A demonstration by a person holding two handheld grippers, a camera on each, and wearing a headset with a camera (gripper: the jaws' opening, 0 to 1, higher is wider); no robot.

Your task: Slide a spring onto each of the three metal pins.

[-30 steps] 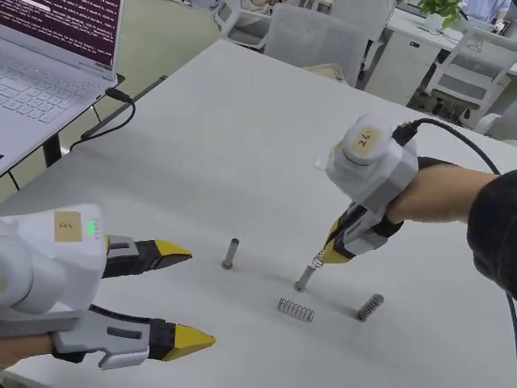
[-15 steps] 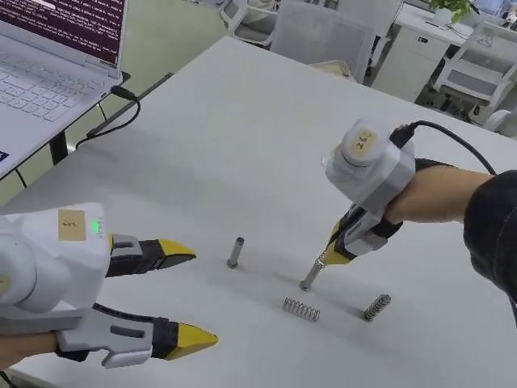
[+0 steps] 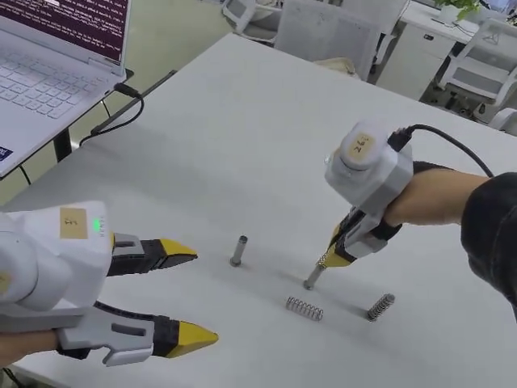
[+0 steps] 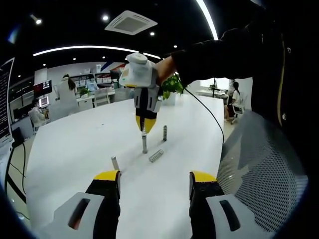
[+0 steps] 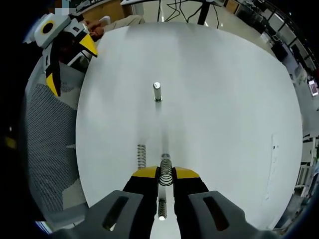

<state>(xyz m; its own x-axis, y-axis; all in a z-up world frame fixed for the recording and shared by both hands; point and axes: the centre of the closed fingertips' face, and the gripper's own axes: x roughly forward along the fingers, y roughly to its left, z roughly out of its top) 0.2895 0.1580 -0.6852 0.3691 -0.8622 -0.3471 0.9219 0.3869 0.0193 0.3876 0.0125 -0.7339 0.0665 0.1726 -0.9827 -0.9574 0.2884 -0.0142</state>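
The pin (image 3: 239, 250) is shiny metal, the spring (image 3: 304, 308) wire, the table (image 3: 242, 121) matt white.

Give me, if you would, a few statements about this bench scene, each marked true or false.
1. The right gripper is shut on a spring over a pin. True.
2. The left gripper holds a spring. False: it is open and empty.
3. A loose spring lies flat on the table. True.
4. The leftmost pin wears a spring. False: it stands bare.
5. The laptop is shut. False: it is open, screen lit.
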